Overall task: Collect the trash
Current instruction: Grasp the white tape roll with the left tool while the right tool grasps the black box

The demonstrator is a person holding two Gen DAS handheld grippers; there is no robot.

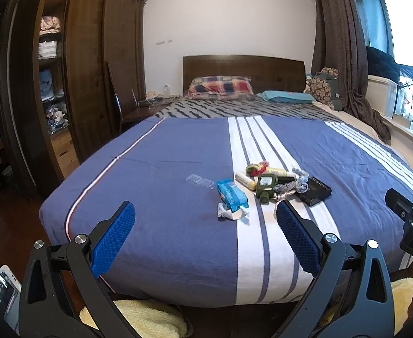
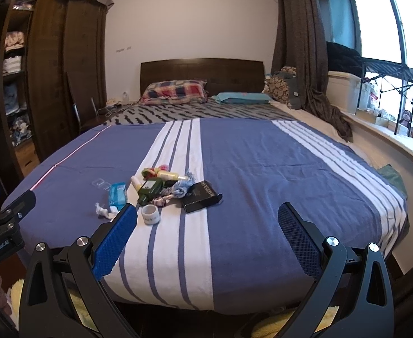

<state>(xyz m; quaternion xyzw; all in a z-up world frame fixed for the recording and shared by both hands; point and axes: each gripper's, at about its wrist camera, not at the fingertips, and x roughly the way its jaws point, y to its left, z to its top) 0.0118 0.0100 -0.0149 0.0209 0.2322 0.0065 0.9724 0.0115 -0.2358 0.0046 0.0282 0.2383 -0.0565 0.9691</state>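
A small pile lies on the blue and white striped bedspread (image 1: 164,219). It holds a crumpled white tissue (image 1: 229,213), a blue wipes pack (image 1: 231,195), a clear plastic blister (image 1: 200,181), a green bottle (image 1: 265,185), yellow tubes (image 1: 245,180), a black box (image 1: 316,191) and a cloth tie. The right wrist view shows the same pile, with the tissue (image 2: 103,210), the wipes pack (image 2: 117,194), the black box (image 2: 202,197) and a white tape roll (image 2: 150,214). My left gripper (image 1: 205,217) is open and empty, short of the pile. My right gripper (image 2: 207,219) is open and empty over the bed's foot.
A dark wooden wardrobe (image 1: 74,70) stands on the left. Pillows (image 1: 220,87) and a headboard are at the far end. Curtain and window sill (image 2: 375,118) are on the right. A yellow fleece rug (image 1: 150,318) lies on the floor at the bed's foot.
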